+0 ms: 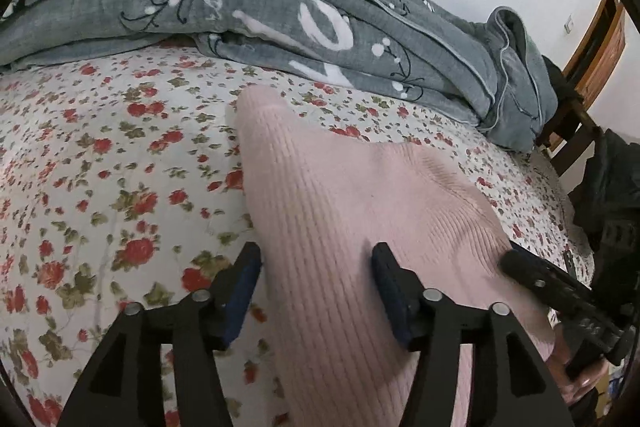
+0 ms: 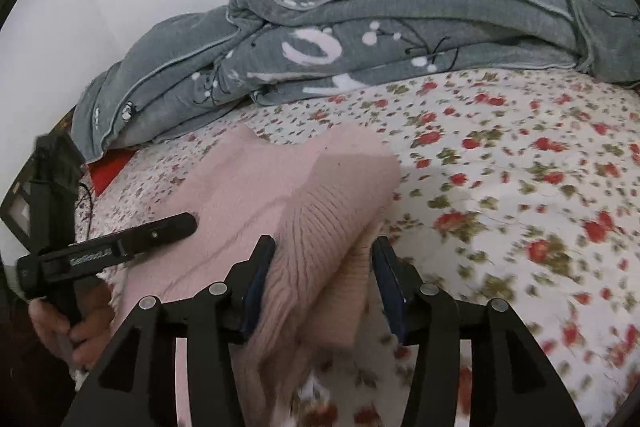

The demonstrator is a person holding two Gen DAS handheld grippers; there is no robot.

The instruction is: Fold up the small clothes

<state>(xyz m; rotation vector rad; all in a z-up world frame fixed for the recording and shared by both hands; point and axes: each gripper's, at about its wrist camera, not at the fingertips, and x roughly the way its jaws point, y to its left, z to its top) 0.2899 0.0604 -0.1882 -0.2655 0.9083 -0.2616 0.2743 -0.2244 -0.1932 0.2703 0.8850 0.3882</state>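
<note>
The pink knit garment (image 2: 304,195) lies on the floral bedsheet (image 2: 500,163), long axis running near to far. Right gripper (image 2: 322,247) fingers spread, straddling a raised fold. Left gripper (image 1: 316,259), also spread, straddles the left edge.
</note>
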